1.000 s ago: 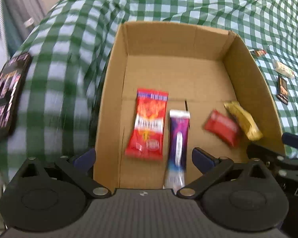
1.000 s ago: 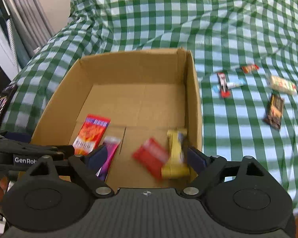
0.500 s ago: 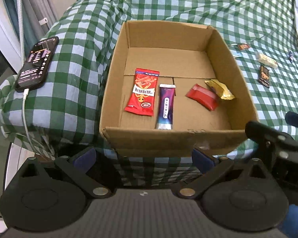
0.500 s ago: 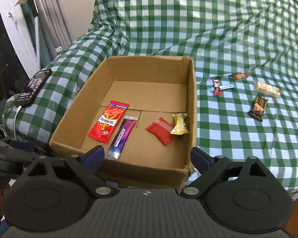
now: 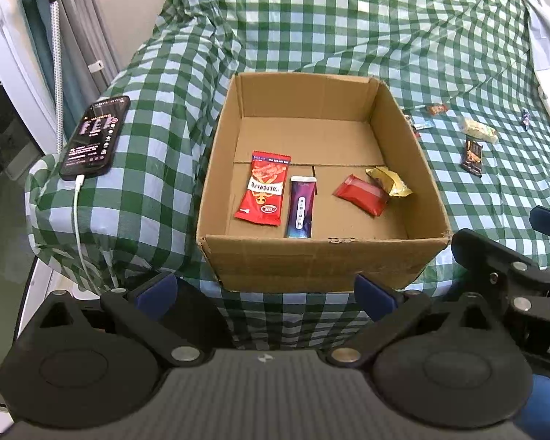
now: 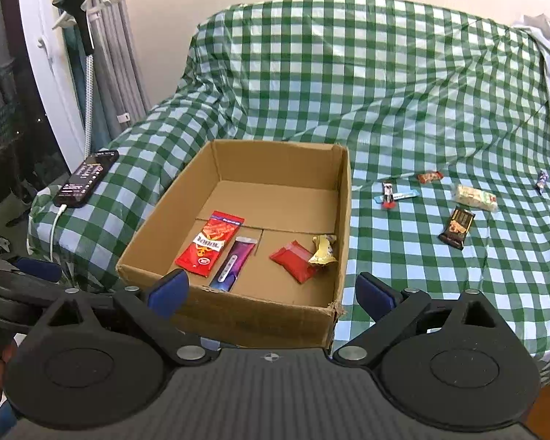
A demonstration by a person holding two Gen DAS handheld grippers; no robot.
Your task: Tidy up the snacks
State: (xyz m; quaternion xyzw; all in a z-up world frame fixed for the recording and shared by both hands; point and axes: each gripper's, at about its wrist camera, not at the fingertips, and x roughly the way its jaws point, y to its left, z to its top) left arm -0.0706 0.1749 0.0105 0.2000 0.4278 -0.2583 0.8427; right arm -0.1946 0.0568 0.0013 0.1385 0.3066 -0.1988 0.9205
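Green checked cloth [image 6: 385, 84] covers the whole bed or sofa — cannot tell which. Cardboard box [image 5: 313, 256] sits on it, open-topped. Inside the box: large red packet [image 5: 263, 193] at left, purple stick [image 5: 301, 207] just beside it, small red packet [image 5: 362, 194] touching a gold wrapper [image 5: 388, 181] at right. Phone [image 5: 95, 136] left of the box, cabled. Loose snacks right of the box — dark bar [image 6: 457, 228], pale bar [image 6: 475, 197], small red wrapper [image 6: 429, 177]. Left tongs [image 5: 264, 289] wide apart, empty. Right tongs [image 6: 271, 291] opening, nothing between them.
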